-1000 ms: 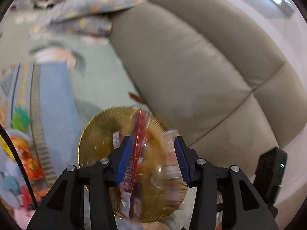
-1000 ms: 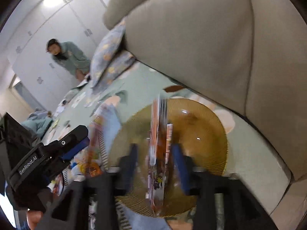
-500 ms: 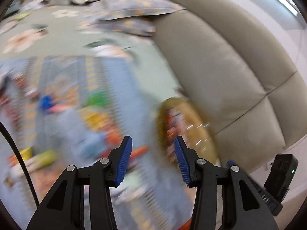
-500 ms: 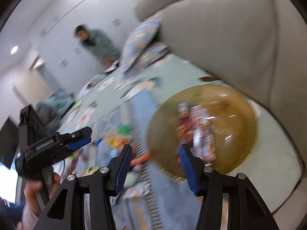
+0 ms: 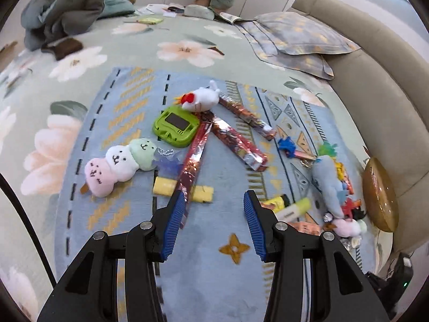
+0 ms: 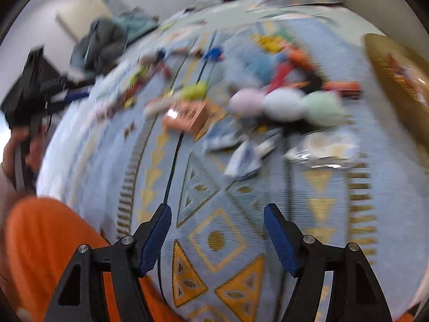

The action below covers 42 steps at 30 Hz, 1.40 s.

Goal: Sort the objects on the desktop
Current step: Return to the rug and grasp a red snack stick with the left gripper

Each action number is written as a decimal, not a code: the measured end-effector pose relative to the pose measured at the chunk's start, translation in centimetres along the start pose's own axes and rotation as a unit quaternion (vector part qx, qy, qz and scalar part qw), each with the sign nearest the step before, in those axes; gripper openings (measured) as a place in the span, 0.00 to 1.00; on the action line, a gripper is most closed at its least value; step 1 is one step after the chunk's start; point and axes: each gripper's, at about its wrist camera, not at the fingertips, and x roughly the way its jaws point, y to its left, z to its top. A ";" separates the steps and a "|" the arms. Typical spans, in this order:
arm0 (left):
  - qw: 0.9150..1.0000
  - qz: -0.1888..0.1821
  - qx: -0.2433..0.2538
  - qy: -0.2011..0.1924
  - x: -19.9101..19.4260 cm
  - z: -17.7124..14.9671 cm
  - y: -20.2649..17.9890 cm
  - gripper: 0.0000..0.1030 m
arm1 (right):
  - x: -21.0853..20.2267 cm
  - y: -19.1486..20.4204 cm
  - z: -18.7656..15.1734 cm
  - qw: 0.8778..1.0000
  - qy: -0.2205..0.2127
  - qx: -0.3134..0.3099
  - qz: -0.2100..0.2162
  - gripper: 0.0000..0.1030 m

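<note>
— What has changed for us since a second ago?
— Both claws have left the gold plate (image 5: 379,193). Our left claw (image 5: 214,225) hangs spread and empty over the blue mat (image 5: 214,268), far left of the plate; our right claw (image 6: 217,238) has just been opening, with nothing between its jaws.
— And the plate?
— It holds snack packets (image 6: 402,67); the toy pile (image 5: 332,182) lies just left of it.

On the blue mat the left wrist view shows three long foil snack sticks (image 5: 242,116), one green handheld game (image 5: 175,127), one white plush (image 5: 201,99) at upper centre, and one three-ball plush skewer (image 5: 118,165) at left. At right lie one blue carrot plush (image 5: 328,185), one yellow highlighter (image 5: 293,209) and one gold plate (image 5: 379,194)
</note>
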 end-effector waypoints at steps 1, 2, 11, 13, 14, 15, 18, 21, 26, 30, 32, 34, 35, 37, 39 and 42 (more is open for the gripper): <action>1.000 -0.005 0.000 -0.002 0.8 0.2 0.2 0.42 | 0.6 0.1 -0.1 1.000 0.002 -0.007 -0.003 0.68; 1.000 -0.007 0.003 -0.004 1.8 0.5 0.1 0.42 | 0.8 0.2 0.1 1.000 0.001 -0.011 -0.006 0.68; 0.996 0.052 0.074 0.005 8.0 3.5 -1.2 0.42 | 1.4 -0.6 1.1 0.999 -0.030 -0.023 0.004 0.69; 0.993 0.061 0.094 0.029 9.9 3.8 -1.6 0.42 | 1.6 -0.2 1.2 0.999 -0.034 -0.031 0.000 0.71; 0.991 0.066 0.105 0.039 10.8 3.7 -1.8 0.42 | 1.7 0.1 1.1 0.999 -0.036 -0.040 -0.007 0.72; 0.990 0.072 0.115 0.044 11.2 3.4 -2.0 0.42 | 1.8 0.4 1.0 0.998 -0.036 -0.045 -0.012 0.73; 0.988 0.080 0.127 0.039 11.9 2.7 -2.1 0.31 | 2.1 1.2 0.9 0.997 -0.037 -0.063 -0.026 0.78; 0.992 0.059 0.107 0.025 10.8 2.4 -1.8 0.14 | 2.2 1.4 0.8 0.997 -0.037 -0.067 -0.031 0.80; 0.993 0.046 0.111 -0.015 6.6 0.9 -2.3 0.14 | 0.4 1.6 0.7 0.997 -0.050 -0.058 -0.010 0.79; 0.996 0.016 0.089 -0.028 2.9 -1.2 -2.3 0.14 | -0.9 2.1 1.2 0.996 -0.061 -0.058 -0.013 0.79; 0.996 0.010 0.077 -0.032 1.2 -2.5 -1.8 0.14 | -1.4 2.3 1.5 0.996 -0.066 -0.057 -0.013 0.79; 0.997 0.010 0.063 -0.032 -0.3 -4.1 -1.1 0.14 | -1.9 2.7 2.0 0.996 -0.070 -0.059 -0.010 0.79; 0.998 0.008 0.053 -0.031 -1.0 -5.1 -0.4 0.14 | -1.9 3.0 2.3 0.995 -0.072 -0.062 -0.006 0.79; 0.999 0.006 0.038 -0.027 -1.6 -6.4 0.5 0.14 | -2.4 4.1 3.9 0.994 -0.079 -0.078 0.005 0.79; 0.999 0.014 0.030 -0.027 -2.0 -7.7 1.3 0.14 | -2.8 5.3 5.6 0.992 -0.088 -0.095 0.007 0.79; 1.000 0.010 0.009 -0.024 -2.1 -9.1 2.2 0.14 | -2.9 7.9 9.8 0.987 -0.101 -0.126 0.014 0.79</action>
